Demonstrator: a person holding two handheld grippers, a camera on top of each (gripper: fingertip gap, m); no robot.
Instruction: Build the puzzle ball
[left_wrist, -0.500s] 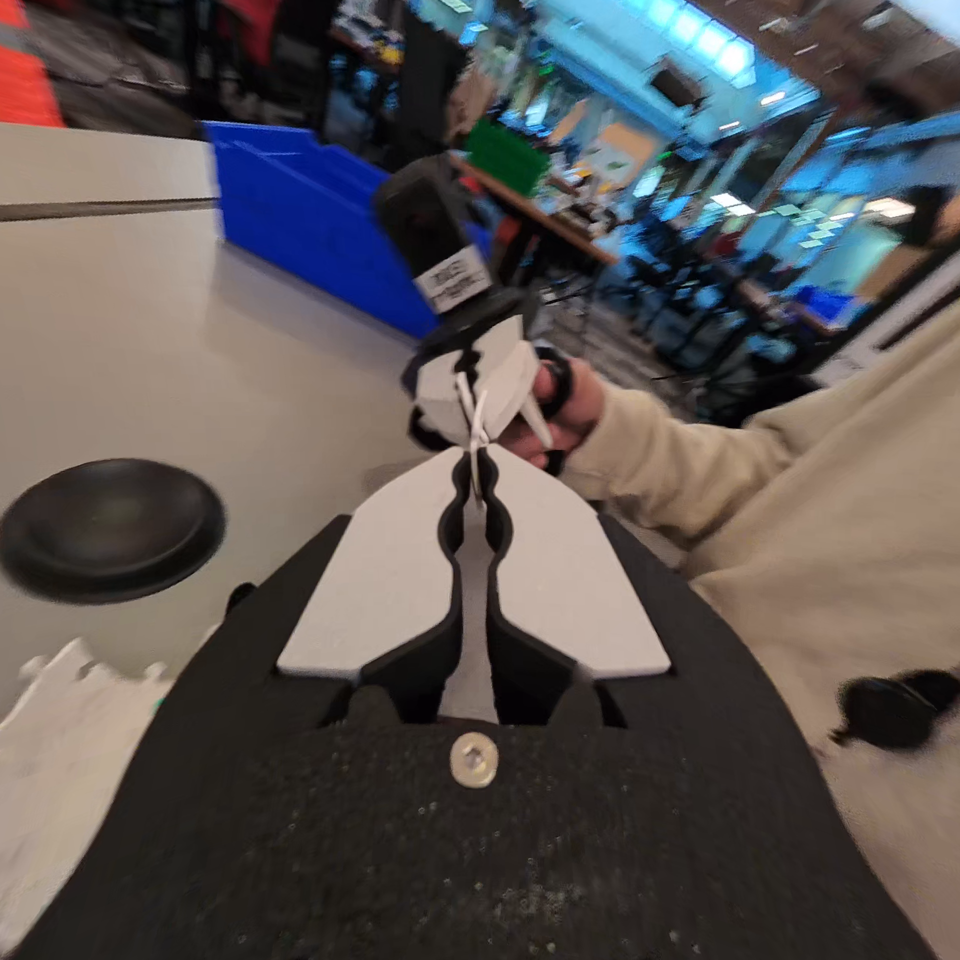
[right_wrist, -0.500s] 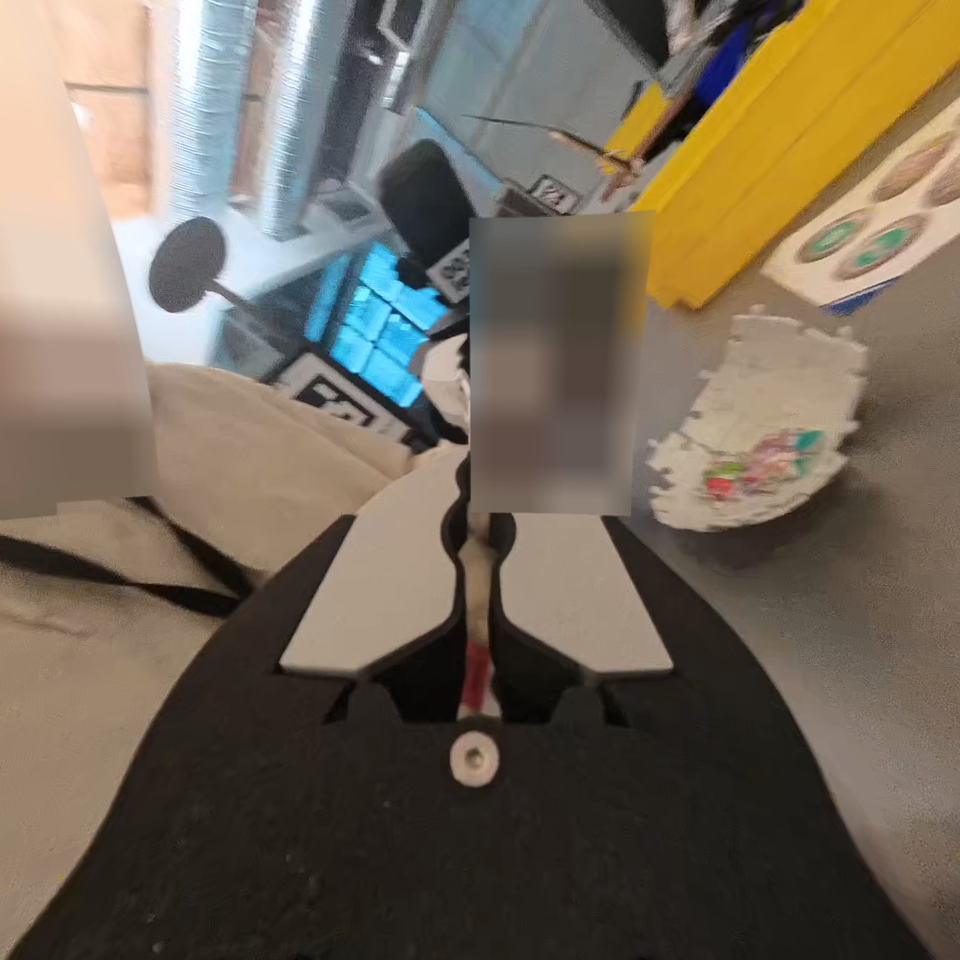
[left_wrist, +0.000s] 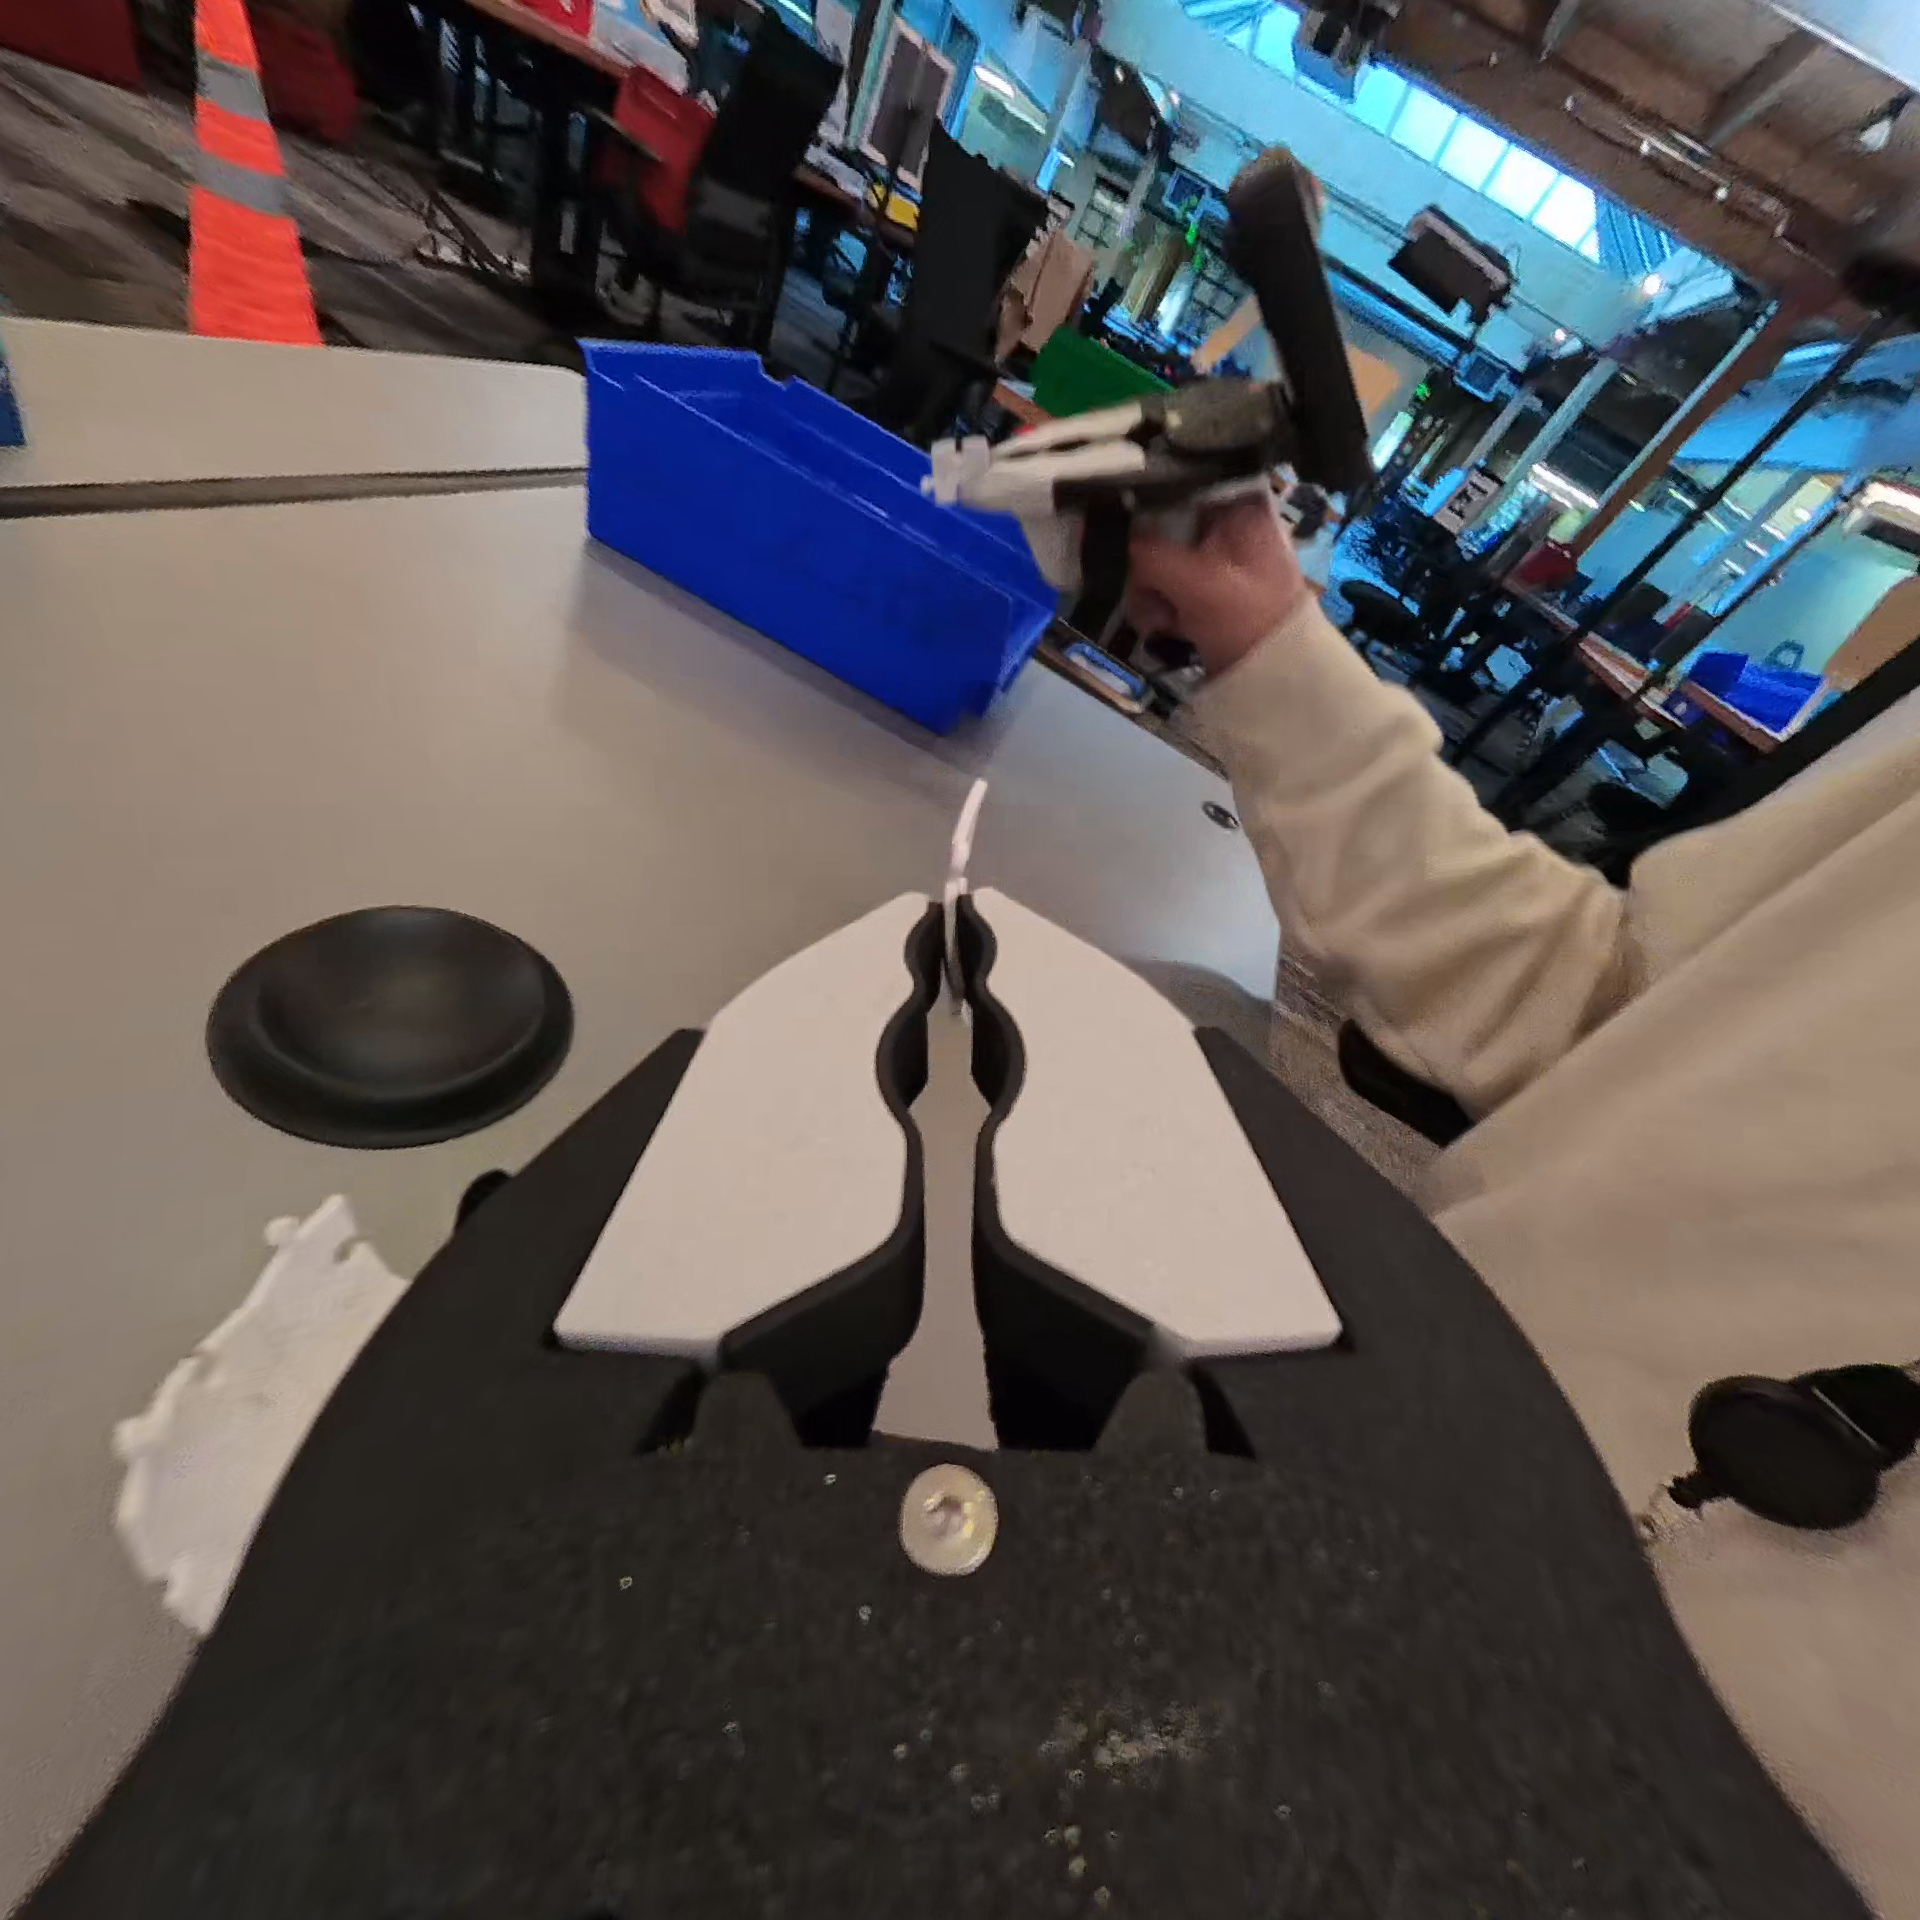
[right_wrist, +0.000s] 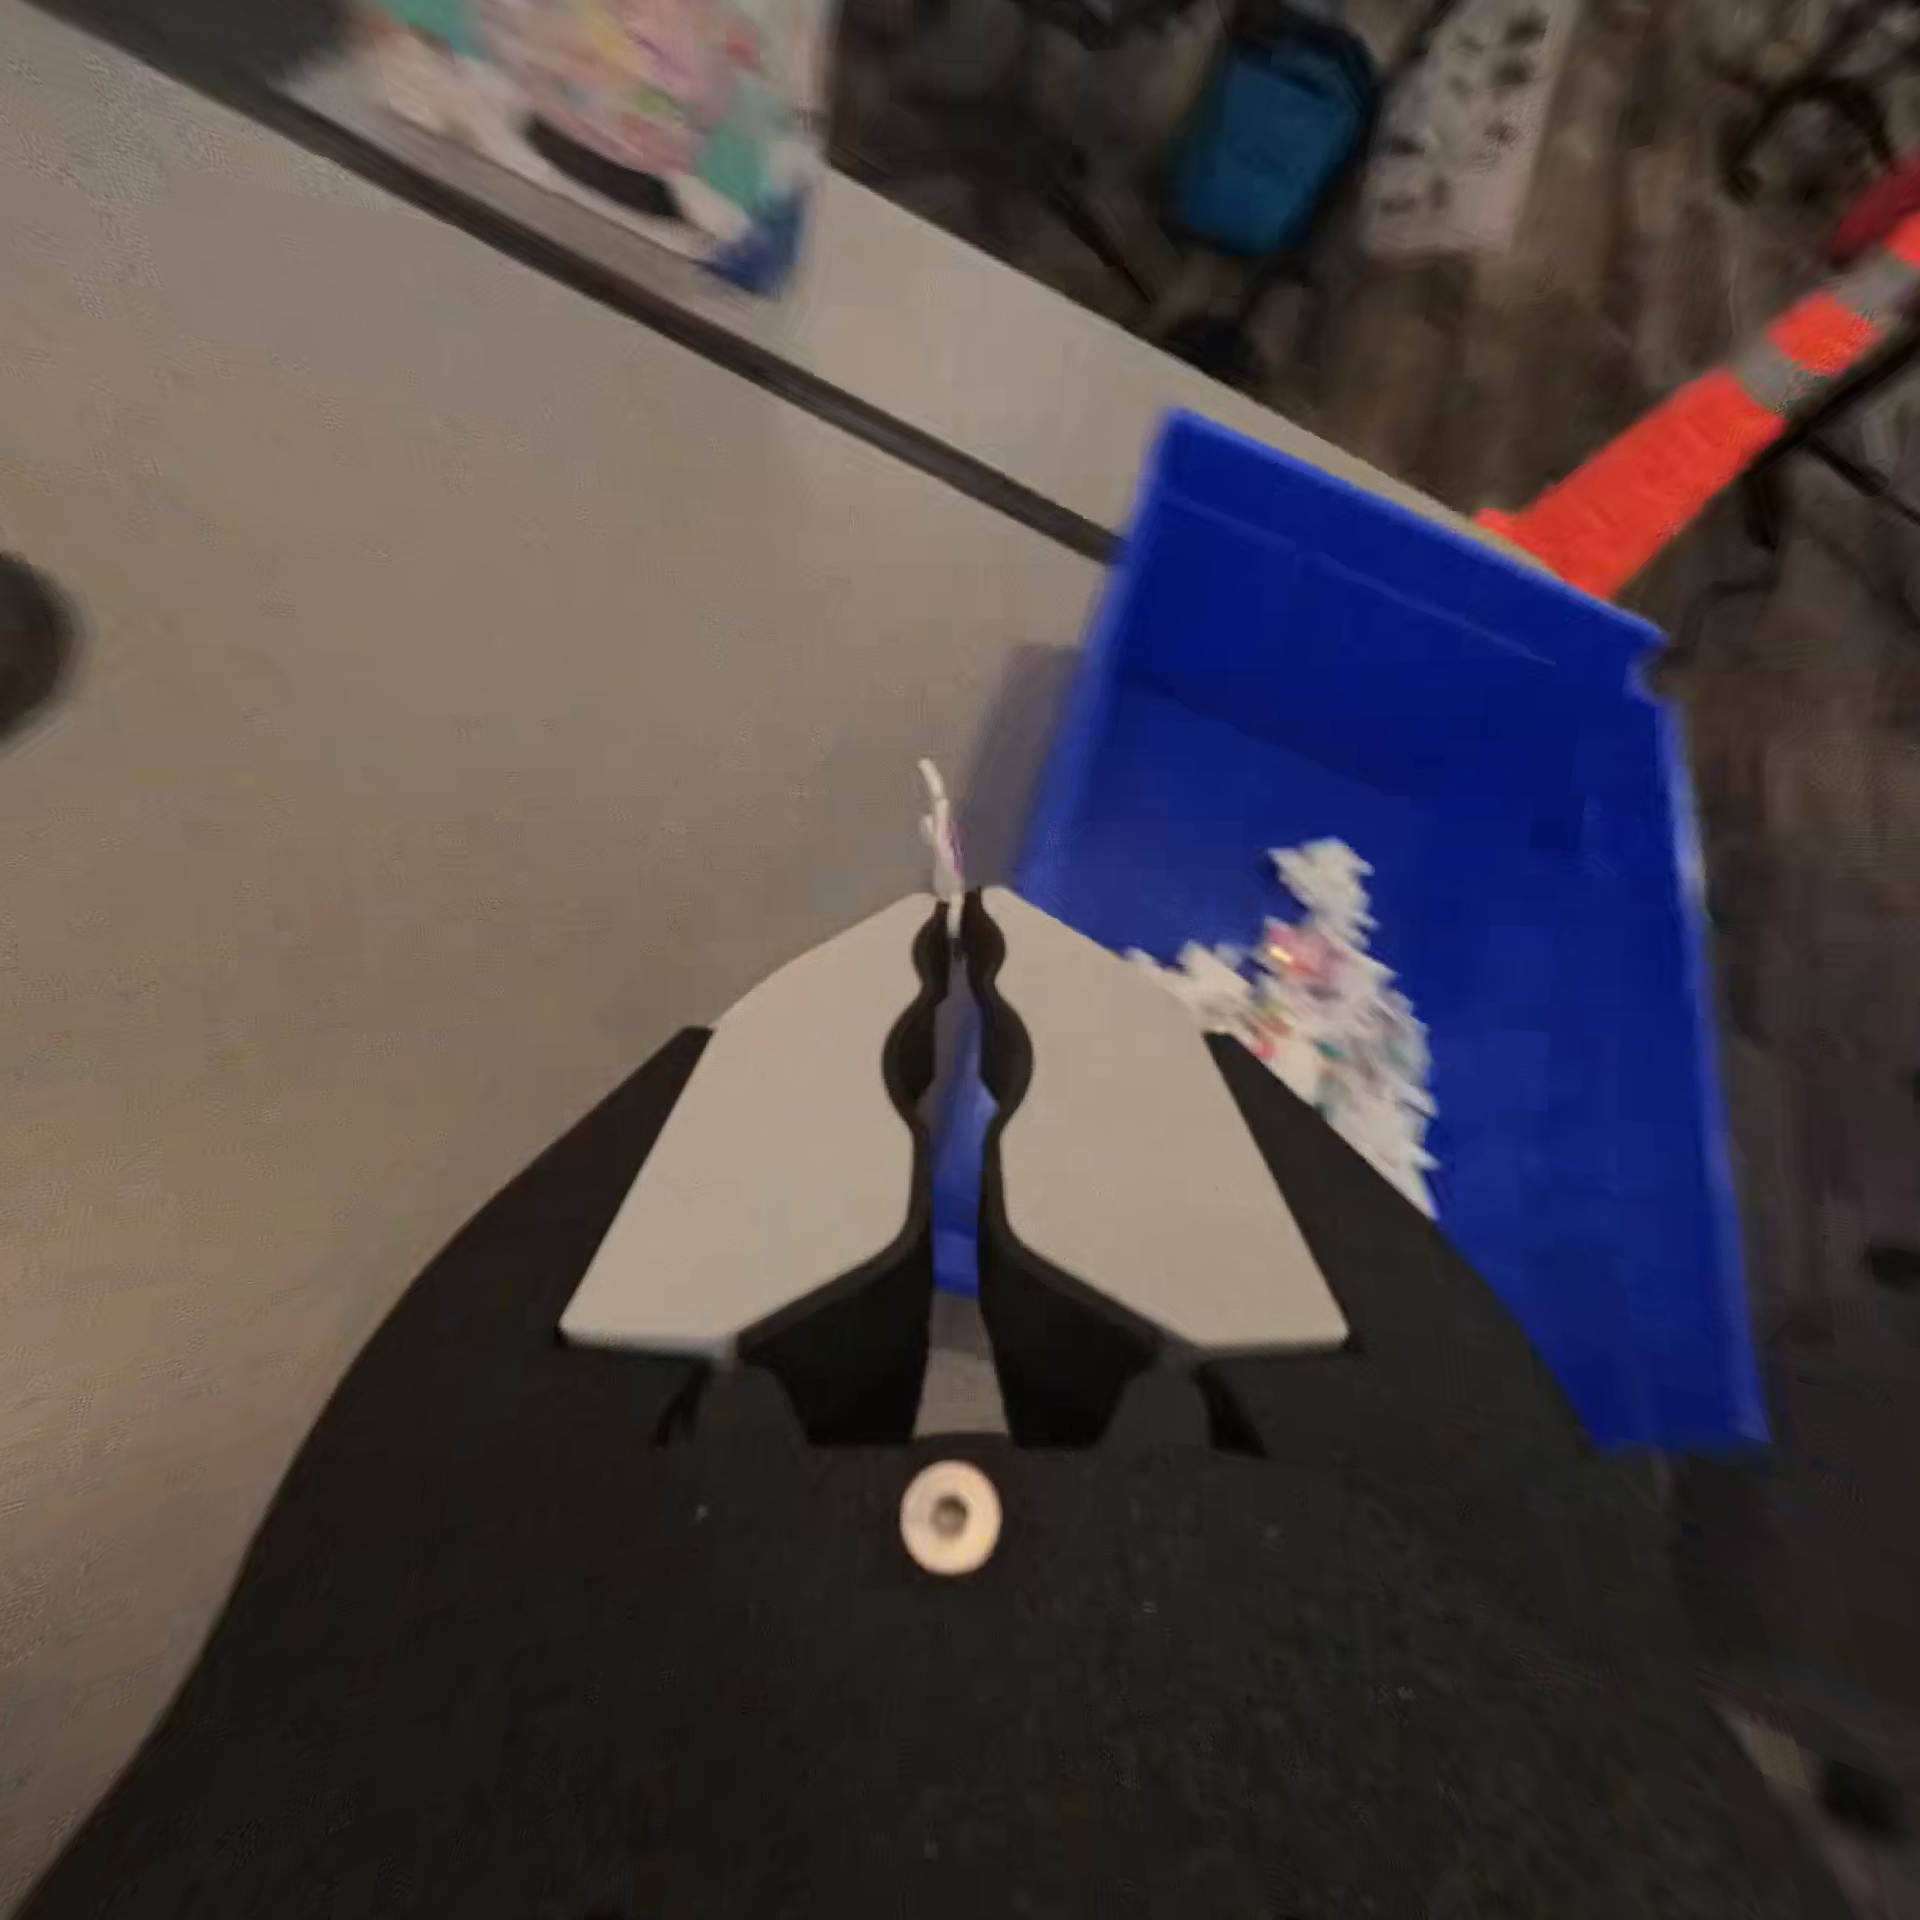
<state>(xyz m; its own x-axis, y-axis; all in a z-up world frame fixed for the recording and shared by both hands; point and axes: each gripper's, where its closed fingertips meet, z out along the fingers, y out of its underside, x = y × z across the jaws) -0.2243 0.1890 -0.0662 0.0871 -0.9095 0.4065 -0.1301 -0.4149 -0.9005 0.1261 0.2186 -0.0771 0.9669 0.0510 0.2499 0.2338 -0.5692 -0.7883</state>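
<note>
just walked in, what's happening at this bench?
A person is building a puzzle ball with two handheld grippers. The left gripper is shut on a thin white puzzle piece above the grey table. The right gripper pinches another piece, held up beside the blue bin, where loose pieces lie. A partly built white shell sits by a black dish.

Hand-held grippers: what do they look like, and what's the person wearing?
Each hand-held gripper, left and right, has a rough black body with a silver screw and two pale grey fingers with wavy black inner edges. The person's sleeve is cream fleece.
</note>
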